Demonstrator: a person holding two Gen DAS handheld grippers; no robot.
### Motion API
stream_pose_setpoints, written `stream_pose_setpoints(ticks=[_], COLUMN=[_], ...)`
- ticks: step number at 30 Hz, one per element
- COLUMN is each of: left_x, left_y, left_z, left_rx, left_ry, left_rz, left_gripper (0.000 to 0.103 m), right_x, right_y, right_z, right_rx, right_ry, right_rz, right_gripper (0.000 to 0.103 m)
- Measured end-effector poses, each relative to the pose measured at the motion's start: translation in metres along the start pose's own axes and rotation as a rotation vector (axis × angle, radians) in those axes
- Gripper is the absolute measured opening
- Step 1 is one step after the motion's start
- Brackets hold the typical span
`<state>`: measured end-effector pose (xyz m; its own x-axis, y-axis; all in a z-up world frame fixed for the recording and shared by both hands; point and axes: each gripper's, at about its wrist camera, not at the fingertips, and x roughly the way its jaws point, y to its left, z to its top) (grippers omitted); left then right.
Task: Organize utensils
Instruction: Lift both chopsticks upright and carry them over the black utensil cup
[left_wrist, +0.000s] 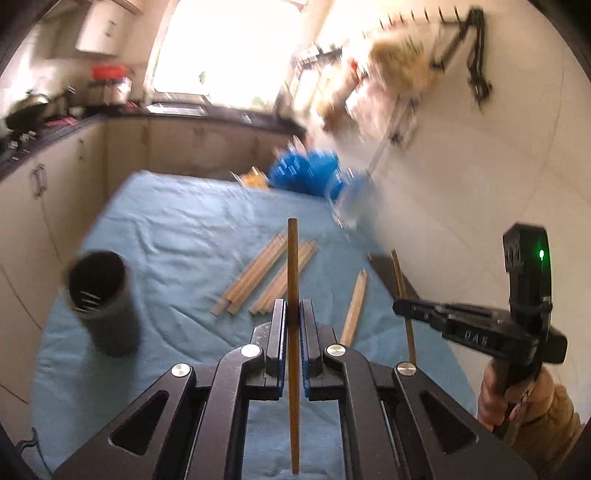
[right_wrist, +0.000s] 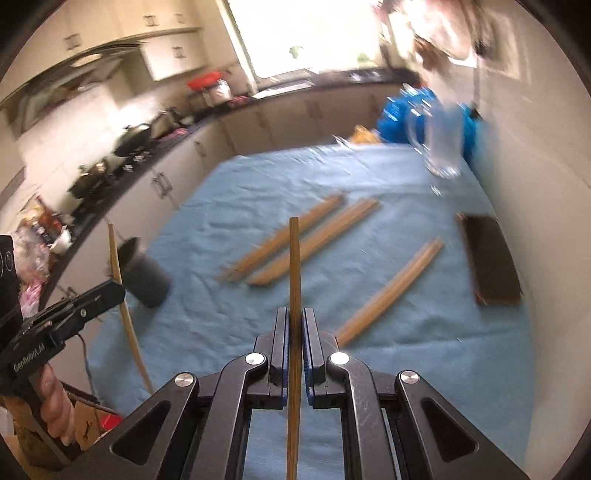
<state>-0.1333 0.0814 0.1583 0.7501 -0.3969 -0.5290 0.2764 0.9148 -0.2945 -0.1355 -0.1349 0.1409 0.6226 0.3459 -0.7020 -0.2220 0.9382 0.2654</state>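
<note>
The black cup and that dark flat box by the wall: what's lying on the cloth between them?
Between the black cup and the dark flat box, the right wrist view shows loose bundles of wooden chopsticks lying on the blue cloth.

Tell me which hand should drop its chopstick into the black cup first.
Left, probably. Both tools grip one chopstick, but the cup stands on the left tool's side; the right tool would have to cross it.

Wooden chopsticks (right_wrist: 321, 236), wrinkled matt blue cloth (right_wrist: 229, 206), matt black holder (left_wrist: 101, 295)
</note>
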Motion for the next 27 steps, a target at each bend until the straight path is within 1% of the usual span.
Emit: stream_pose_setpoints(ticks=[4, 6, 8, 11, 15, 17, 19, 21, 22, 24, 27], left_x=[-0.041, -0.061, -0.076, -0.097, -0.111, -0.116, -0.115, -0.109, -0.104, -0.093, -0.072], left_y=[0.019, 0.031, 0.044, 0.063, 0.085, 0.095, 0.105, 0.114, 0.12, 0.13, 0.141], left_z=[0.012, 0.019, 0.029, 0.042, 0.06, 0.071, 0.082, 0.091, 0.097, 0.105, 0.119], left_rx=[-0.033, -0.057, -0.082, -0.108, -0.131, -0.133, -0.123, -0.121, -0.127, -0.137, -0.146], left_ry=[-0.129, -0.177, -0.214, -0.265, -0.311, -0.332, -0.357, -0.363, -0.361, -0.352, -0.339], left_rz=[0.052, 0.062, 0.058, 0.075, 0.095, 0.118, 0.163, 0.202, 0.21, 0.226, 0.244], left_gripper=[0.006, 0.006, 0.006, 0.006, 0.006, 0.006, 0.006, 0.006, 0.006, 0.006, 0.006], right_x=[-0.002, -0.001, 0.004, 0.011, 0.022, 0.028, 0.033, 0.038, 0.04, 0.049, 0.063], right_y=[0.036, 0.053, 0.07, 0.097, 0.132, 0.149, 0.167, 0.187, 0.193, 0.209, 0.222], right_z=[0.011, 0.016, 0.023, 0.037, 0.06, 0.073, 0.087, 0.103, 0.109, 0.121, 0.131], right_rx=[-0.042, -0.056, -0.075, -0.098, -0.117, -0.12, -0.118, -0.121, -0.124, -0.123, -0.103], right_ry=[-0.043, -0.061, -0.084, -0.108, -0.148, -0.173, -0.21, -0.266, -0.289, -0.349, -0.414], right_rz=[0.063, 0.093, 0.117, 0.154, 0.201, 0.227, 0.257, 0.275, 0.28, 0.271, 0.231], right_gripper=[0.007, 0.007, 0.007, 0.007, 0.007, 0.007, 0.007, 0.007, 0.007, 0.007, 0.007])
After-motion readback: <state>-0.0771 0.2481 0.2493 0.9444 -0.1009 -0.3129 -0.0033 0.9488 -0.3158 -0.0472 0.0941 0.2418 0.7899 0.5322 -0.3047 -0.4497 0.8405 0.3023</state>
